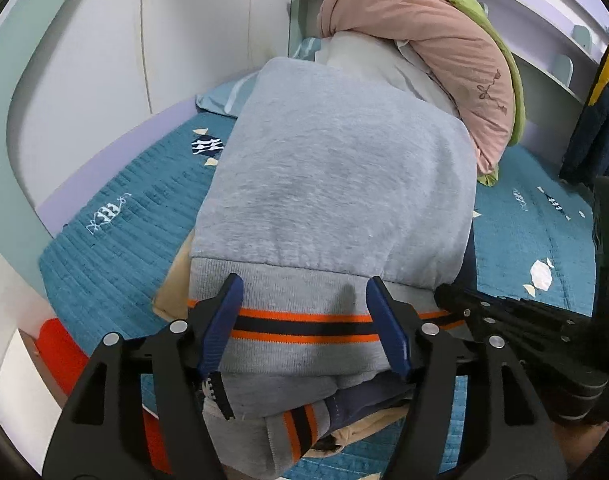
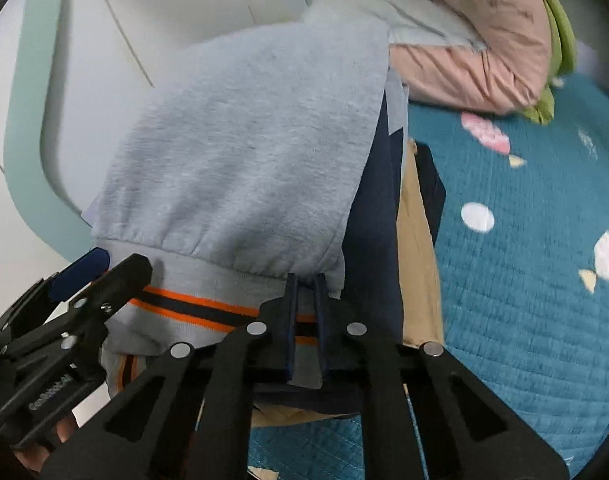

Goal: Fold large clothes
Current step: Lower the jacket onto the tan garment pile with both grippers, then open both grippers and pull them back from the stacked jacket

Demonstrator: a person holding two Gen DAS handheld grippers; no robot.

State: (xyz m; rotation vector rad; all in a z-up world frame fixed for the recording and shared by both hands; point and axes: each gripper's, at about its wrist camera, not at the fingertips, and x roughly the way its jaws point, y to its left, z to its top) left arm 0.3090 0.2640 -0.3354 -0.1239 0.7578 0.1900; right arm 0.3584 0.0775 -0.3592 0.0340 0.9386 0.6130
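The right gripper is clamped on the striped ribbed hem of the grey sweatshirt at its right corner, fingers close together with cloth pinched between. The left gripper straddles the same hem with its blue fingertips wide apart, holding nothing. The sweatshirt lies folded on the teal bedspread, long axis running away from the hem toward the pink duvet. Navy and tan garments peek out beneath its right edge. Bare bedspread lies on both sides; a white wardrobe borders the left.
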